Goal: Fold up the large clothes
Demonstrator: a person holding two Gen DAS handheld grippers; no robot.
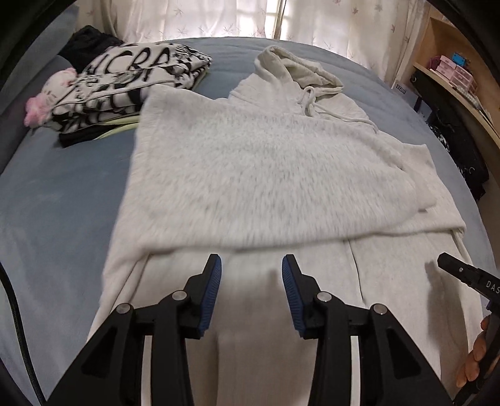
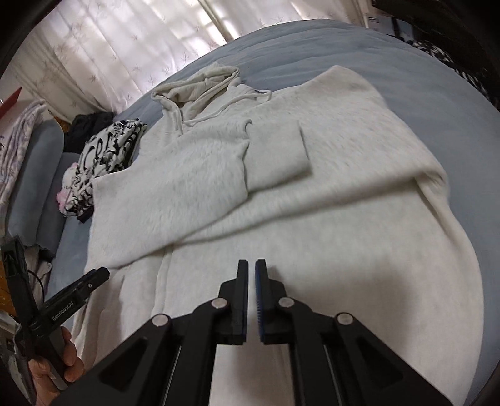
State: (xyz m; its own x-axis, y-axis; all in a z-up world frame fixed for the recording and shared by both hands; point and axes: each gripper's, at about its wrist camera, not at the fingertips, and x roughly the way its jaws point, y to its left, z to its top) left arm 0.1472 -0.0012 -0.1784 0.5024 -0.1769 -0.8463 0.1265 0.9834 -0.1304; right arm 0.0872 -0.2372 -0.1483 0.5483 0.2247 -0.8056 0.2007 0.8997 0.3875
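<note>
Blue ribbed pads line the left gripper [image 1: 251,265], whose 2 fingers stand partly apart and empty above the pale grey hoodie [image 1: 265,168]. Both fingers of the right gripper [image 2: 252,268] are pressed together, nothing between them. Spread flat on the blue bed [image 1: 56,193], the hoodie shows fuzzy fleece, 1 sleeve folded across its chest, hood and drawstrings toward the curtains [image 1: 218,18].

Hoodie [image 1: 265,168] — pale grey fleece, fuzzy nap inside, smoother knit outside. Bed cover [image 1: 53,200] — matt blue cloth. Left gripper [image 1: 251,274] matt black plastic, ribbed blue pads [image 1: 212,290], shiny metal pins. Curtains [image 1: 218,18] thin, translucent.
</note>
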